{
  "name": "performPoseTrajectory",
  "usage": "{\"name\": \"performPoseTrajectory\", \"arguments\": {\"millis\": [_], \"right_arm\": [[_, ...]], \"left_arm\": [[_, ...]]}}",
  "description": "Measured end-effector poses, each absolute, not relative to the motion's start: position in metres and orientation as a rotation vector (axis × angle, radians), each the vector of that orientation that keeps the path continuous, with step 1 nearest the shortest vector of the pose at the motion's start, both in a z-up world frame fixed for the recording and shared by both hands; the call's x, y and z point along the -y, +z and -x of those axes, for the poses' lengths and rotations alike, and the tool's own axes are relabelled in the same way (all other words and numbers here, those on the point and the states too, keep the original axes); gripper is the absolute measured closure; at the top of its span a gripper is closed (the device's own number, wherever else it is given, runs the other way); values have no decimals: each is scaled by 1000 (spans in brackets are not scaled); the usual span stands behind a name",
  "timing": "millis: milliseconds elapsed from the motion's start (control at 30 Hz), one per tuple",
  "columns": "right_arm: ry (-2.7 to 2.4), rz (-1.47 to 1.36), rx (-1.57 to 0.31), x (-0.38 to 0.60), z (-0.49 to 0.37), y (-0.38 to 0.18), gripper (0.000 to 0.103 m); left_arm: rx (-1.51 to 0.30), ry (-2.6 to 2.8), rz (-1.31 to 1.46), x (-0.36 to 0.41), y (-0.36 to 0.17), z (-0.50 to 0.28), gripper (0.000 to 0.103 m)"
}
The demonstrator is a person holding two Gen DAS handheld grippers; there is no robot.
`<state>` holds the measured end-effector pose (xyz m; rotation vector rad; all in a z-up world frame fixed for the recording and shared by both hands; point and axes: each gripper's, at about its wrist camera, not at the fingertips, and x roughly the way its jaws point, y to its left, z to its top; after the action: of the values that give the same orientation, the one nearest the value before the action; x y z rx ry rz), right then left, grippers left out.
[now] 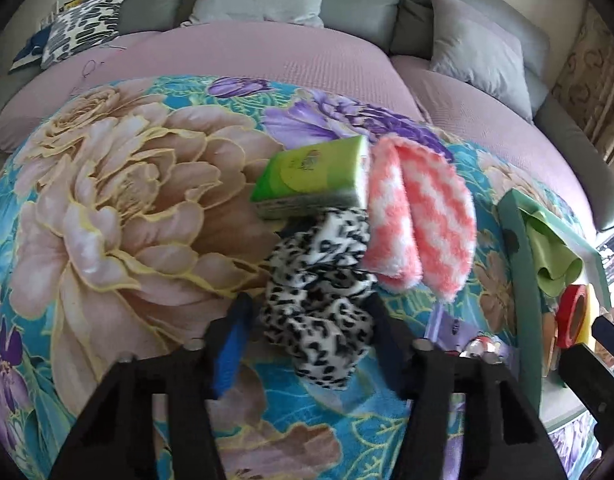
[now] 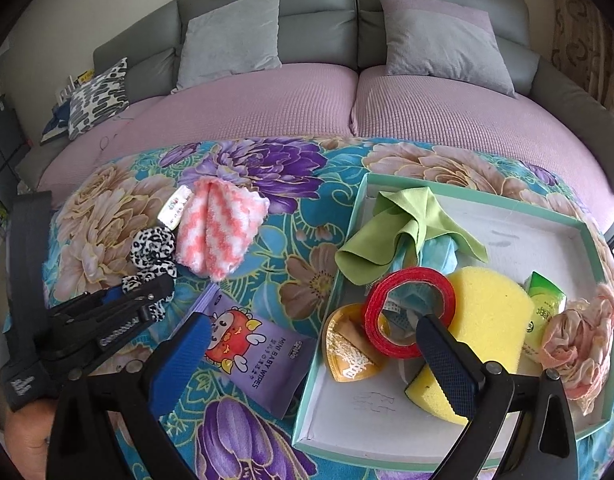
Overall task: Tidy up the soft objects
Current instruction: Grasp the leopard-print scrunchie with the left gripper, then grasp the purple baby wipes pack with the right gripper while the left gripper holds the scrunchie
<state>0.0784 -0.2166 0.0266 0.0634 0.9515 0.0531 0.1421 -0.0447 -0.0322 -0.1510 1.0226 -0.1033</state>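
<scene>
— Left wrist view: left gripper point(image 1: 307, 328) is spread wide around the leopard scrunchie point(image 1: 321, 300) on the blanket point(image 1: 107, 200), nothing clamped. Likely the pick-up step.

— Next?

— Close, lift, carry to the tray point(image 2: 587, 236). Right gripper point(image 2: 319, 344) hangs open and empty over the tray's near edge. Beyond the scrunchie: pink cloth point(image 1: 419, 220) and tissue pack point(image 1: 311, 180).

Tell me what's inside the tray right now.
In the tray: green cloth, red tape roll, yellow sponge, tissue pack, pink fabric, orange pouch. Something blue under the cloth is mostly covered.
</scene>
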Motion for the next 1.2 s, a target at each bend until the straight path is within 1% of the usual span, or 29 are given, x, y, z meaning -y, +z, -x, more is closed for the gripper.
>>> {"name": "performPoseTrajectory", "arguments": {"millis": [33, 67, 100, 133, 200, 467, 633, 800, 1067, 1200], "right_arm": [[63, -54, -955, 214, -78, 26, 0], [78, -40, -959, 211, -78, 25, 0], [96, -17, -964, 205, -78, 24, 0], [109, 15, -970, 200, -78, 22, 0], [121, 88, -982, 189, -76, 18, 0], [135, 251, -993, 160, -72, 6, 0], [168, 322, -991, 145, -73, -3, 0], [166, 334, -1014, 139, -81, -15, 0], [174, 265, -1037, 137, -97, -27, 0], [185, 286, -1057, 133, -99, -33, 0]], "left_arm": [[-1020, -112, 154, 46, -32, -142, 61], [-1018, -114, 151, 47, -31, -141, 63], [-1015, -115, 140, 48, -30, -139, 70], [-1015, -118, 142, 48, -29, -138, 72], [-1020, -125, 155, 44, -25, -133, 73], [-961, -13, 162, 11, 1, -110, 73], [-943, 3, 191, -3, 6, -106, 73], [-945, -2, 212, -9, 4, -112, 73], [-943, 12, 233, -18, 5, -111, 73], [-945, 12, 235, -20, 4, -112, 73]]}}
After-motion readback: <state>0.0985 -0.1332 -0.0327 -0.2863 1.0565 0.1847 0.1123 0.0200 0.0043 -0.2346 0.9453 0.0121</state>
